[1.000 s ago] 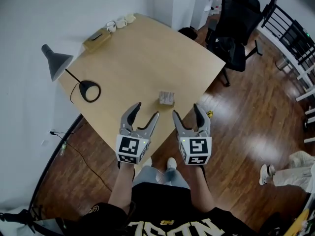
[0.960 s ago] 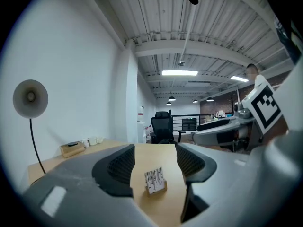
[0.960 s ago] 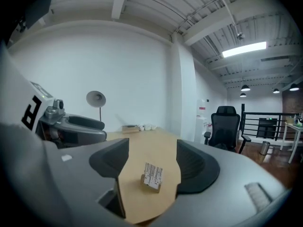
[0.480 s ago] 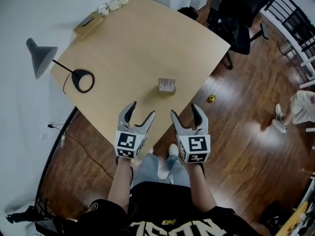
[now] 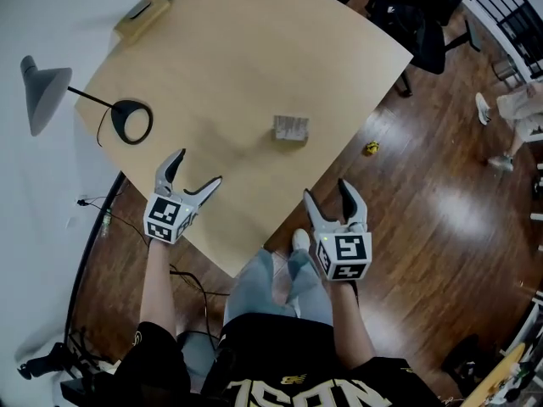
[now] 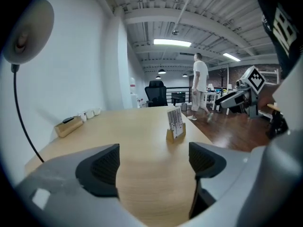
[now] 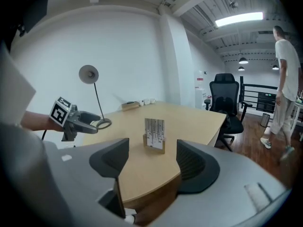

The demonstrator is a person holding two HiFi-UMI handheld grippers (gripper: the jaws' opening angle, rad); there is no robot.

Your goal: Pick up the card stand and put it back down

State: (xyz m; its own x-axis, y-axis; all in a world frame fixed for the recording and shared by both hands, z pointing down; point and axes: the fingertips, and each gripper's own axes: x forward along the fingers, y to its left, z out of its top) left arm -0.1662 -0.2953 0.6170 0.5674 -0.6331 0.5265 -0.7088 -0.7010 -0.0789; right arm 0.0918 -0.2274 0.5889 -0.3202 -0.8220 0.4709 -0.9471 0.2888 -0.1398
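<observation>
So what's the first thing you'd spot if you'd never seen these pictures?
The two grey grippers: the left gripper over the near edge of the table, its jaws just opening with nothing between them, and the right gripper just off that edge, open and empty. Then the small card stand standing alone mid-table, and the lamp at the table's left edge in the head view.

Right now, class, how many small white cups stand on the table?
3. The cups stand in a row at the table's far corner, beside the wooden box; none seems hidden.
</observation>
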